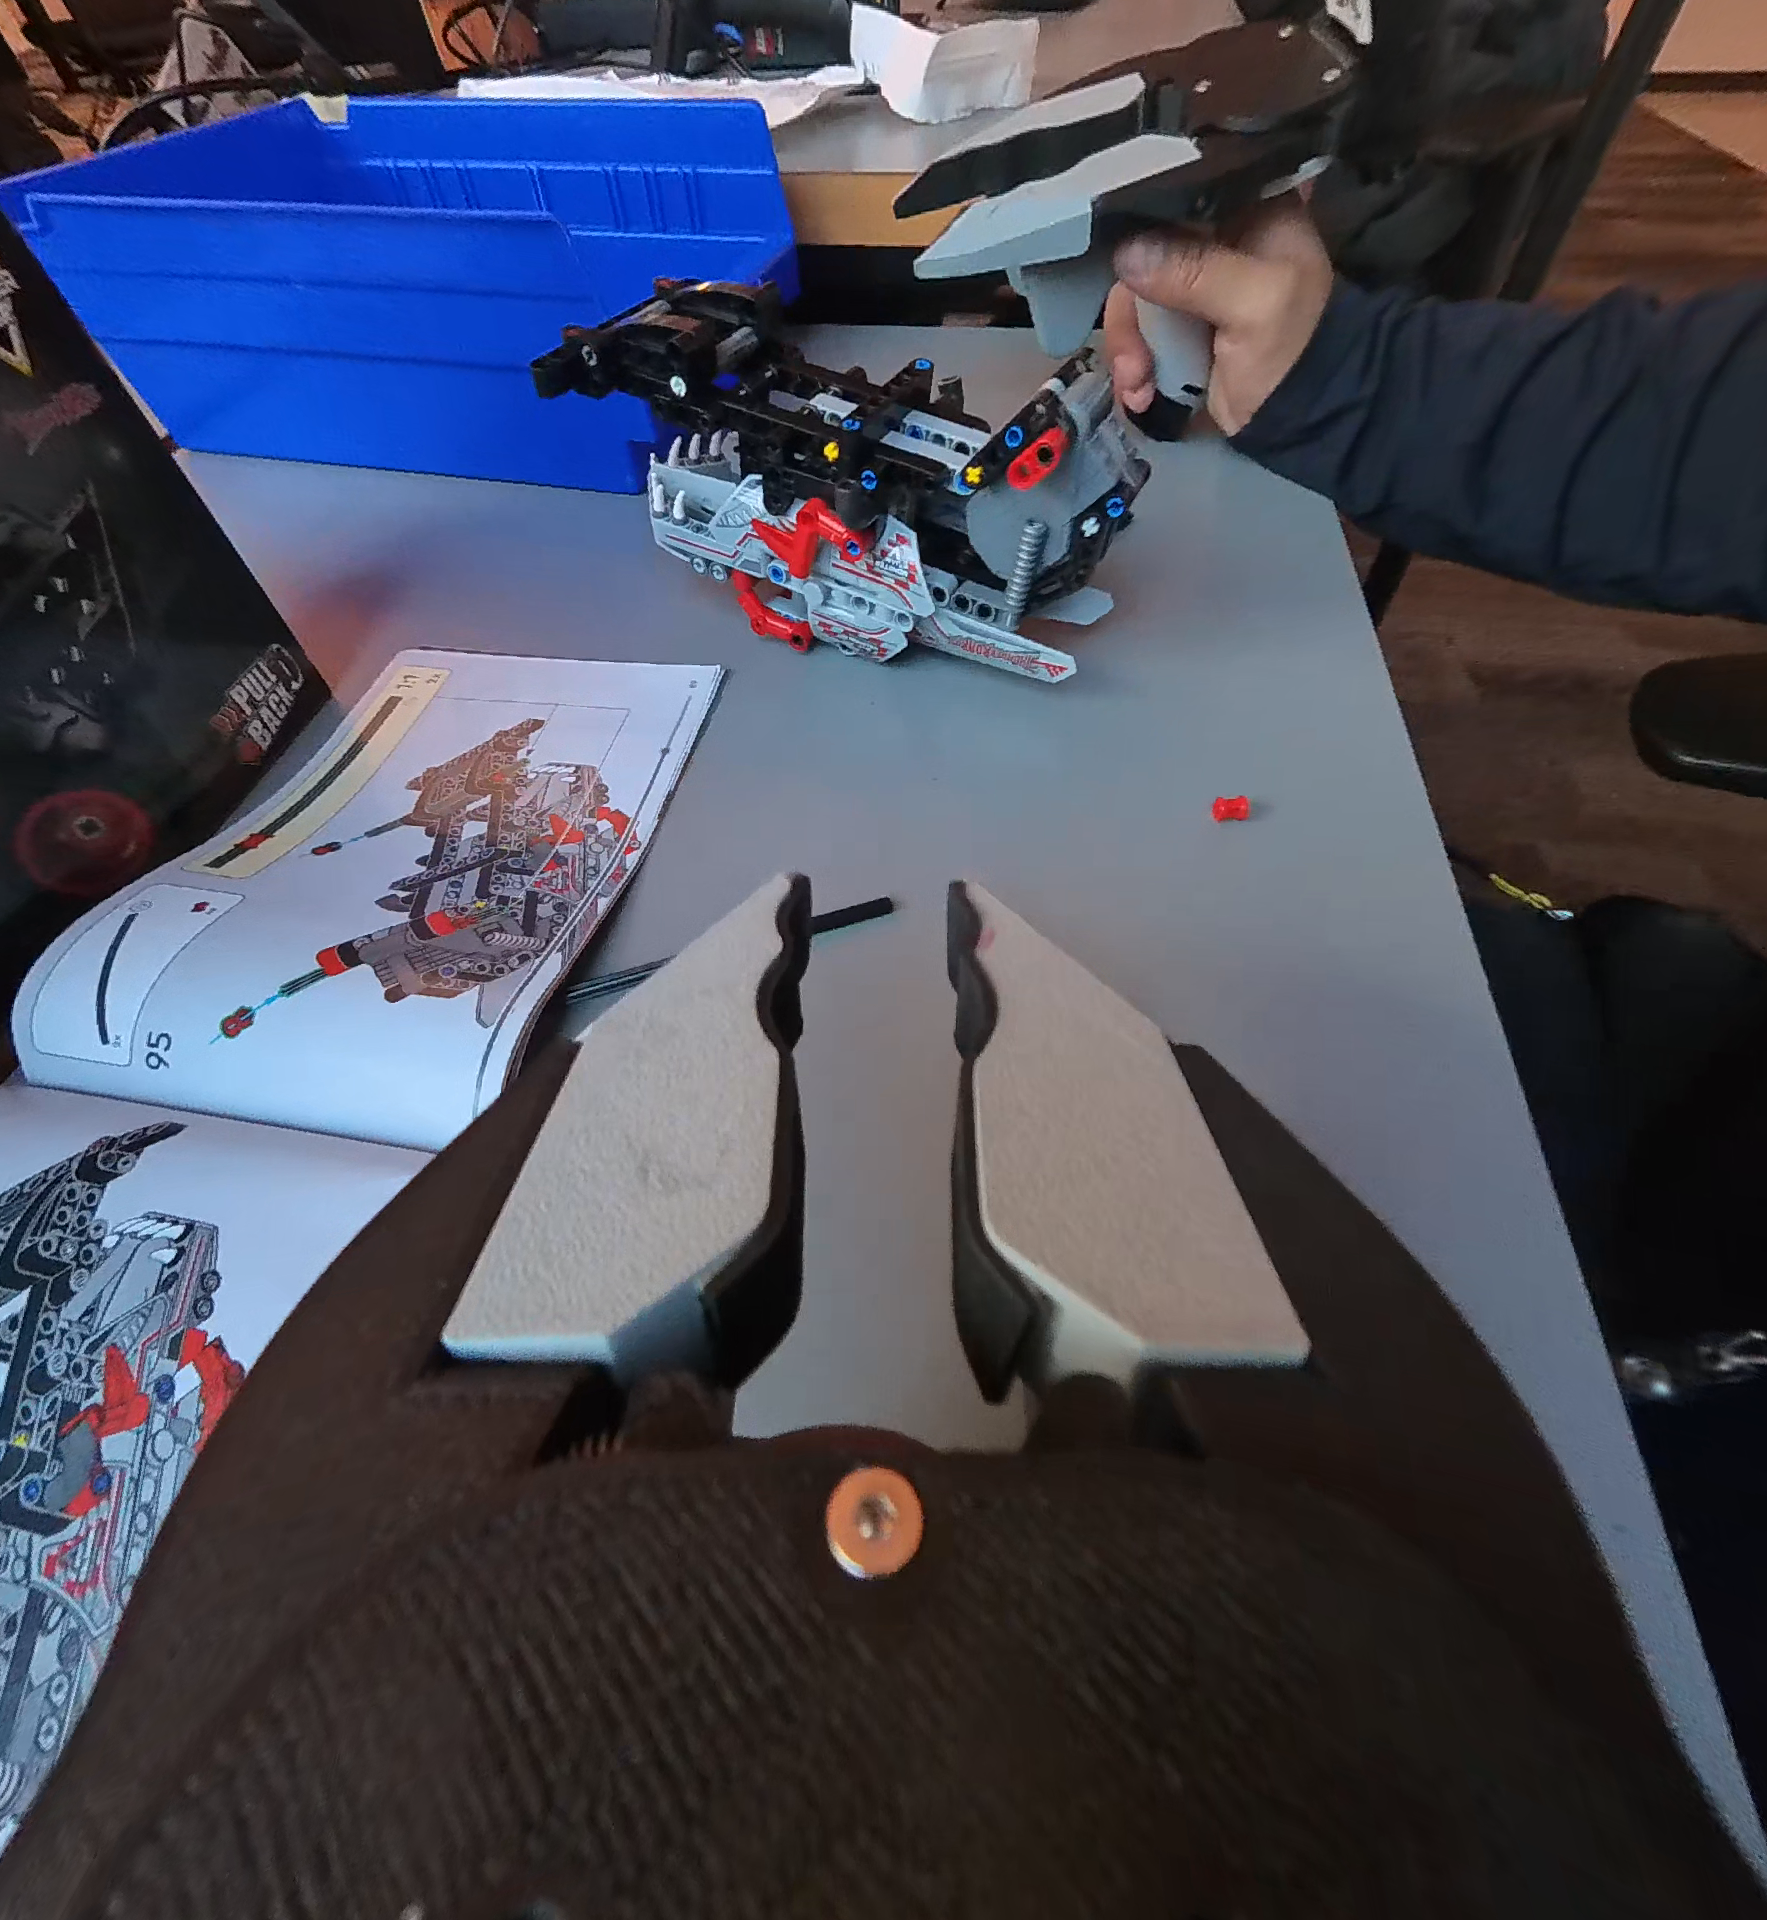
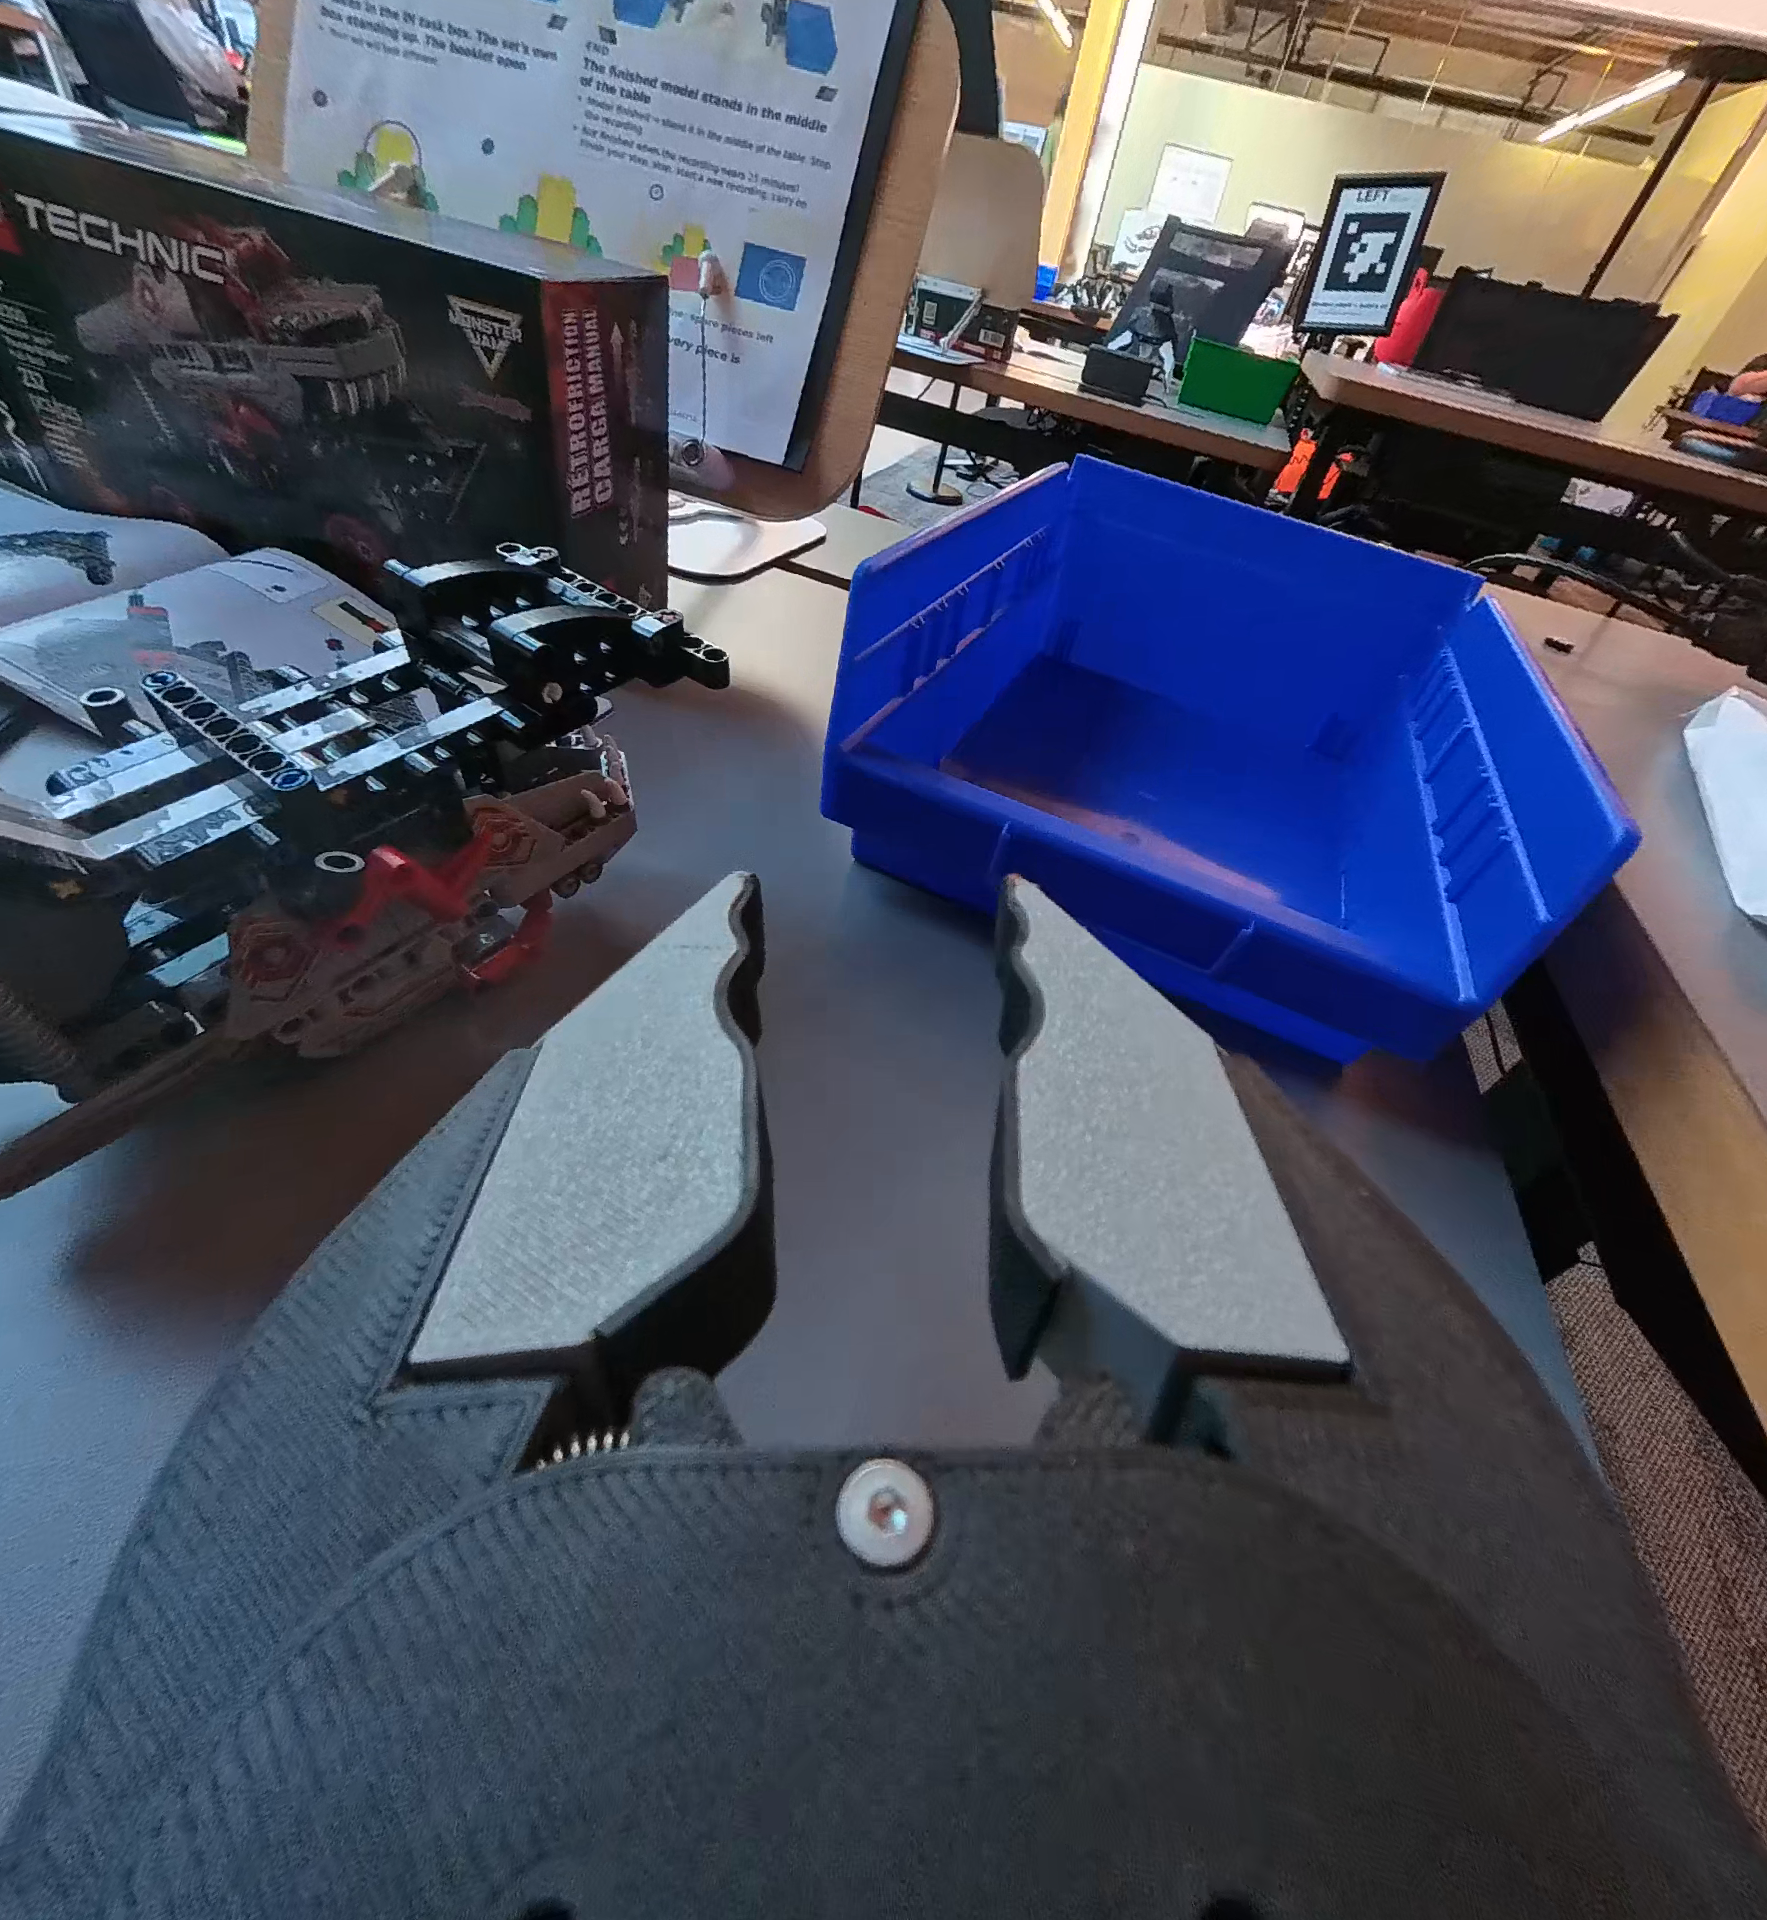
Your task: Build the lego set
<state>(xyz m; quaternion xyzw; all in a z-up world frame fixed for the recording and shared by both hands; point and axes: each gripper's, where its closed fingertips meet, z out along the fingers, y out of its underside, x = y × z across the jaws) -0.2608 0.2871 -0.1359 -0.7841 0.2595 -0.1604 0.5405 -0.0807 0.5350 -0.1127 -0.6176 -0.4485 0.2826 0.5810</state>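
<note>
Place: an open-plan lab or workshop office.
Far side: rows of long wooden tables [image 2: 1481,416] under strip ceiling lights [image 2: 1606,104], yellow walls.
Clutter: bins, a green box [image 2: 1227,379], dark cases on those tables.
Marker: a black-and-white coded sign [image 2: 1372,255] on a stand.
Near bench: grey table [image 1: 962,769], blue parts bin [image 2: 1222,769], posted instruction sheet [image 2: 598,156].

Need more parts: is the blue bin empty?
Empty as far as visible: the blue bin shows bare floor in the right wrist view; its near corner is hidden.

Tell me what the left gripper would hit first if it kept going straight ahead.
Probably the thin black axle lying on the grey table just past the open left gripper; depth is hard to judge.
</note>
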